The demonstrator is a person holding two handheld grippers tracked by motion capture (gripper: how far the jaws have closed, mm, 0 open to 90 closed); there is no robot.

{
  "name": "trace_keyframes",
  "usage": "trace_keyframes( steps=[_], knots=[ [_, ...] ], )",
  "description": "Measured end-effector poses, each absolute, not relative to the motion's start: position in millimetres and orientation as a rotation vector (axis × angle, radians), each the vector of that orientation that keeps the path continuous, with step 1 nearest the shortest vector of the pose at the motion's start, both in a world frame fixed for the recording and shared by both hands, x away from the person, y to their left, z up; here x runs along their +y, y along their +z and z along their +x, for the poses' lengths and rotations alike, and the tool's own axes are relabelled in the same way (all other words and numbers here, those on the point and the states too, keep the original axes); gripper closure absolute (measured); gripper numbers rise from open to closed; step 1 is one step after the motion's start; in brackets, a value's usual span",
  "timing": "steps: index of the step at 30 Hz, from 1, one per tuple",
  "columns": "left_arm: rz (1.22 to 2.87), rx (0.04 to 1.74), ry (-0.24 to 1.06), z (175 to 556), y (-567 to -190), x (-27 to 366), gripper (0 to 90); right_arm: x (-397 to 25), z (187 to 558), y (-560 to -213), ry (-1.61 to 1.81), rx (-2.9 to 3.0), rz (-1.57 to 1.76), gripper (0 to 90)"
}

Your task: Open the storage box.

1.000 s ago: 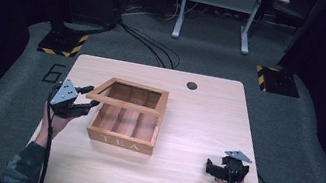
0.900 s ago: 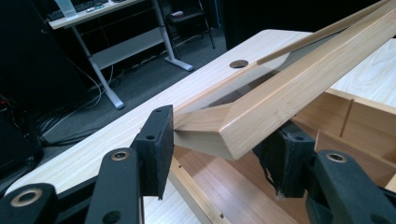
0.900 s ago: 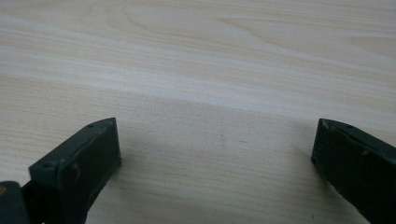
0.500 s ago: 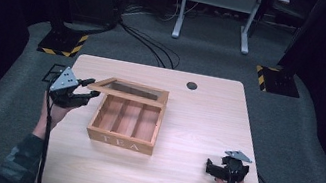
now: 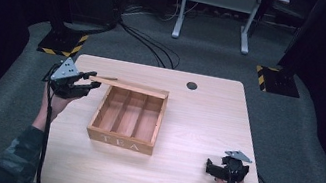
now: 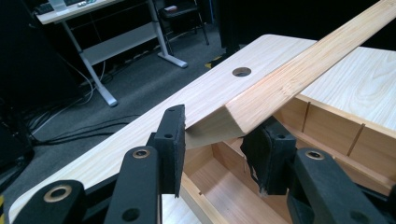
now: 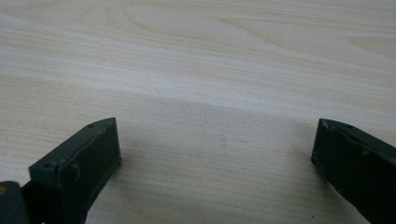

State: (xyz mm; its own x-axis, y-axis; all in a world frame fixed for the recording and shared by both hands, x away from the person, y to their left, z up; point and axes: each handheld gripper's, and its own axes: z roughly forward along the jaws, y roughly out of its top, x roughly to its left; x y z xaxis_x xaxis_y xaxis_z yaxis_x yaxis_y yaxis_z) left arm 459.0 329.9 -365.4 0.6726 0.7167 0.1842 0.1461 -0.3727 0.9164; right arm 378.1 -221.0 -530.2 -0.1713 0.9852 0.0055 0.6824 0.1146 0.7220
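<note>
The tea box (image 5: 128, 120) sits left of centre on the table (image 5: 205, 129), three bare compartments showing, with its hinged lid (image 5: 129, 86) raised over the far wall. We note that against the views of a second and half a second ago the lid has swung further up and back: then it lay tilted over the box's left rear, now it reads as a thin edge-on strip along the back, and the left gripper (image 5: 85, 82) has risen and moved away from the person with it. We judge the opening to be well advanced but not complete, since the lid is not yet resting on its own. In the left gripper view the left gripper (image 6: 219, 149) has its jaws partly closed around the lid's corner (image 6: 233, 119), one pad on either side of the wood; contact looks likely, though a sliver of gap on the left pad leaves the firmness of the hold uncertain. The left hand (image 5: 53, 102) is lifted off the table, forearm running up from the near-left edge. The right gripper (image 5: 218, 170) rests at the near-right corner, well apart from the box, and in the right gripper view its jaws stand wide apart over bare tabletop (image 7: 210, 93), holding nothing.
</note>
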Motion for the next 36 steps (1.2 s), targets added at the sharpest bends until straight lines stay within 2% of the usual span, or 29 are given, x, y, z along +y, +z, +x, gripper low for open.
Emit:
trace_keyframes(
  steps=[22, 36],
  knots=[
    [1.961, 0.657, 0.65, 503.6, -326.9, 328.8, 61.4, -221.1, 378.1, -530.2, 0.821, 1.914, 1.614, 0.6],
    [1.963, 0.662, 0.634, 512.2, -321.4, 328.6, 61.6, -221.1, 378.1, -530.3, 0.822, 1.914, 1.613, 0.6]
  ],
)
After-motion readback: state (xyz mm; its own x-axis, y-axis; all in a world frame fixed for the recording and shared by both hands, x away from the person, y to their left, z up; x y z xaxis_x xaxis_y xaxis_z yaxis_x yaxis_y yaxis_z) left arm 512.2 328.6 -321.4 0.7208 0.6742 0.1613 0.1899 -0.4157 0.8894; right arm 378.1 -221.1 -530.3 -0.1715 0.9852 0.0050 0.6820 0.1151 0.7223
